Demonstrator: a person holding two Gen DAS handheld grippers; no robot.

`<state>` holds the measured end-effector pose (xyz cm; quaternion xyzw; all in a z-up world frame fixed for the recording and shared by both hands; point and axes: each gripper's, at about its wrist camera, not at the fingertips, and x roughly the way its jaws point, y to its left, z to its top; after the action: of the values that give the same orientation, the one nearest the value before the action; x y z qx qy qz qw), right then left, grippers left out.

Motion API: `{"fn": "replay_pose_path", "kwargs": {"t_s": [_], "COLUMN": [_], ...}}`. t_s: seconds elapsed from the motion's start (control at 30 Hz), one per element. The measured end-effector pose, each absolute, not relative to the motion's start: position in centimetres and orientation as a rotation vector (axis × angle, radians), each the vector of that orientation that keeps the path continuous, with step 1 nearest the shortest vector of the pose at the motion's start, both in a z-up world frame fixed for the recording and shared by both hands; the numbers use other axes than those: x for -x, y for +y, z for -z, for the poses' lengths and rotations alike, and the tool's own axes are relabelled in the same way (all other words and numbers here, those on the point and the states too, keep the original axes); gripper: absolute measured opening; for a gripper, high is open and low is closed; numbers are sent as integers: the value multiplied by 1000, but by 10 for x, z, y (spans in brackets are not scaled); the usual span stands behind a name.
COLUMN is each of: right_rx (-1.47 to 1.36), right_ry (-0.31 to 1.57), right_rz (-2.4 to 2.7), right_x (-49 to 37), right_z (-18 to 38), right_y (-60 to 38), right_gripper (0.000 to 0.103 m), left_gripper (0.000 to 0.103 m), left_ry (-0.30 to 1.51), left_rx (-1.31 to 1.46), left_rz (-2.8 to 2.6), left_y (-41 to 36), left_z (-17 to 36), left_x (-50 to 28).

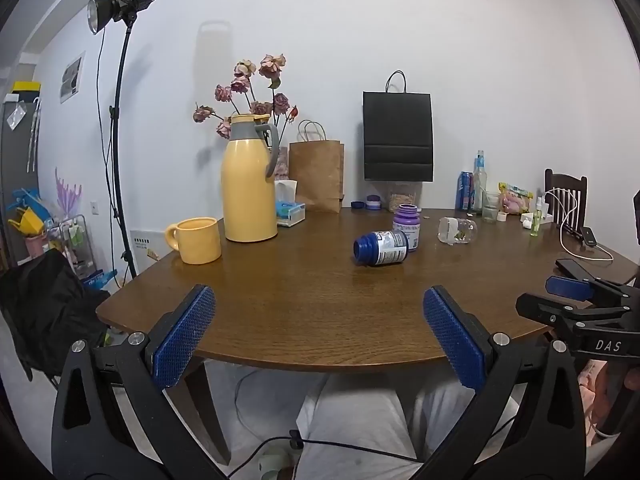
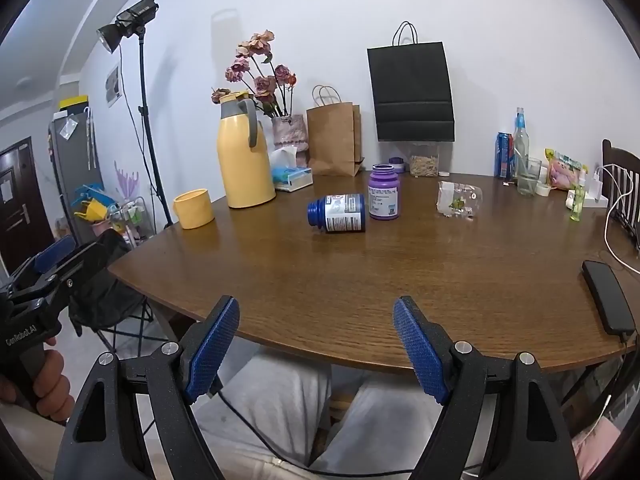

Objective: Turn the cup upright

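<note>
A yellow mug (image 1: 197,240) stands mouth up on the brown table (image 1: 304,312) at the far left, next to a tall yellow thermos jug (image 1: 249,184); it also shows in the right wrist view (image 2: 193,208). My left gripper (image 1: 318,338) is open and empty, held over the table's near edge. My right gripper (image 2: 316,346) is open and empty over the near edge too; it also shows at the right of the left wrist view (image 1: 576,300). Both are well short of the mug.
A blue bottle (image 2: 338,213) lies on its side mid-table beside an upright purple bottle (image 2: 384,197). A clear jar (image 2: 458,199) lies further right. Paper bags, flowers and a tissue box stand at the back. A black phone (image 2: 608,296) lies at right.
</note>
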<state>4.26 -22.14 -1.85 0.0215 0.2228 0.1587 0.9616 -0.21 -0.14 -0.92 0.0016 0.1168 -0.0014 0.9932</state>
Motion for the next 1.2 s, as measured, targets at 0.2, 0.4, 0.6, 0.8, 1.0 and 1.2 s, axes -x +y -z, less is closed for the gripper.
{"fn": "replay_pose_path", "kwargs": {"t_s": [0.2,0.4,0.6,0.8,1.0,1.2], "right_rx": [-43,-43,-44,-44,-45,-45], "right_ry": [453,456,459,464,466,469], "right_rz": [-322,-322,-322,-320,-321,-321], "right_x": [-43,-44,-43,-42,-43,-42], "right_z": [18,19,20,22,22,22], "right_y": [-222,-221,-220,-220,-220,-220], "right_gripper": [84,84,84,84,84,84], "left_gripper": [103,103,103,103,103,103], "left_ry": [239,240,241,246,247,248], "left_rx": [2,4,4,3,3,3], "left_rz": [4,4,3,6,6,5], "left_y": [1,1,0,0,0,0], "left_z": [11,9,8,9,8,9], "left_x": [-2,-2,-2,-3,-3,-4]}}
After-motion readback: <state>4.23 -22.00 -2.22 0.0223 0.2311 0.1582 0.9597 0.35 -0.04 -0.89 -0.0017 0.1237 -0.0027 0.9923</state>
